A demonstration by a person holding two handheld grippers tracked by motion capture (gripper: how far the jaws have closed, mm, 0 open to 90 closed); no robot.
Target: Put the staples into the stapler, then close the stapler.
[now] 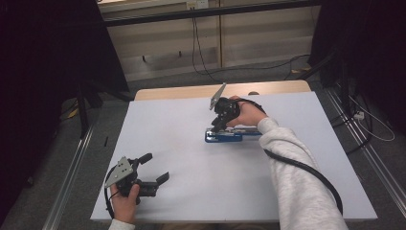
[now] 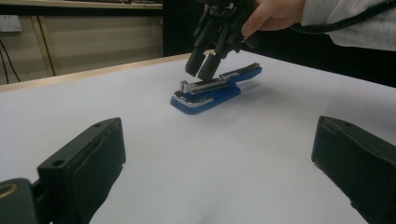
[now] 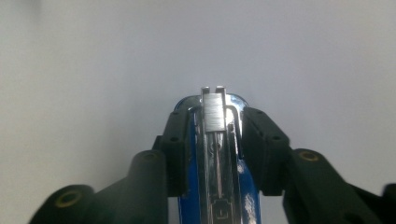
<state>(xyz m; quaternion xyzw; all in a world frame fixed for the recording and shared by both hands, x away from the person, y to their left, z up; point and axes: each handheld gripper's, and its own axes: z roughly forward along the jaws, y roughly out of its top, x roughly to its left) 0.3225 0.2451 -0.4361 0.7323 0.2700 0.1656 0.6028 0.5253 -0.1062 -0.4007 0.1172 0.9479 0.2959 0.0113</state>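
**Table and what lies on it**

A table point(image 1: 158, 96) with a pale wood edge carries a white sheet point(image 1: 191, 182) over nearly its whole top. A blue stapler point(image 1: 225, 135) lies flat on the sheet, right of centre, towards the far side.

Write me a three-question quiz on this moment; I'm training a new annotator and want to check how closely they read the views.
1. True or false: the left hand-held gripper is shut on the blue stapler.
2. Which hand-held gripper has its jaws on either side of the stapler's front end?
A. left
B. right
C. both
3. Fill in: the stapler lies on the ___ table cover.

Key
1. False: it sits open near the table's front corner, apart from the stapler.
2. B; whether the pads actually press the stapler is hard to tell.
3. white
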